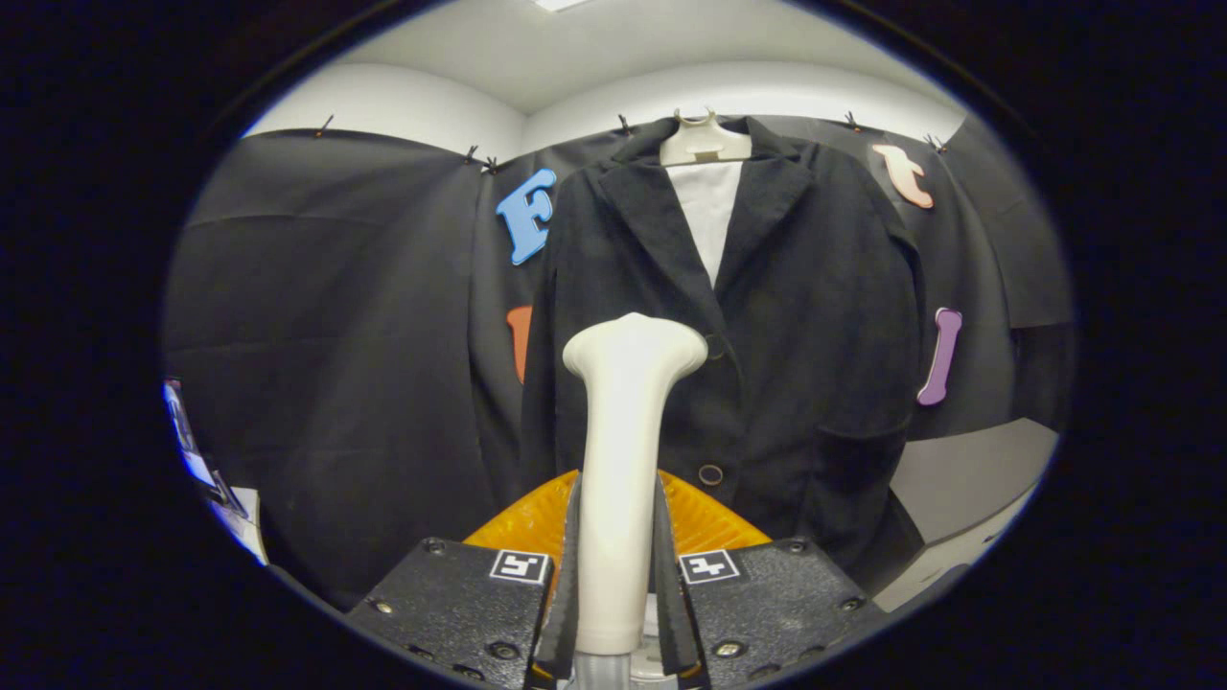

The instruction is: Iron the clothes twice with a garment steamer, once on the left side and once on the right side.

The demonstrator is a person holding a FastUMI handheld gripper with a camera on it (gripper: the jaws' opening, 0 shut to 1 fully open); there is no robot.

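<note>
A black jacket [767, 316] hangs on a pale hanger [705, 142] against the booth's black wall, with a white panel showing between its lapels. A cream garment steamer [623, 450] stands upright between the fingers of my gripper [618, 498], which is shut on its handle. The steamer's wide head reaches up in front of the jacket's left front, beside the upper button [714, 345]. It looks a short way off the cloth, though contact cannot be judged. A second button [710, 474] sits lower on the jacket, just right of the steamer's handle.
An orange ribbed object [705, 522] lies just beyond the fingers, under the steamer. Pale grey furniture [968, 479] stands low to the right of the jacket. Some papers [206, 470] sit low on the far left by the wall.
</note>
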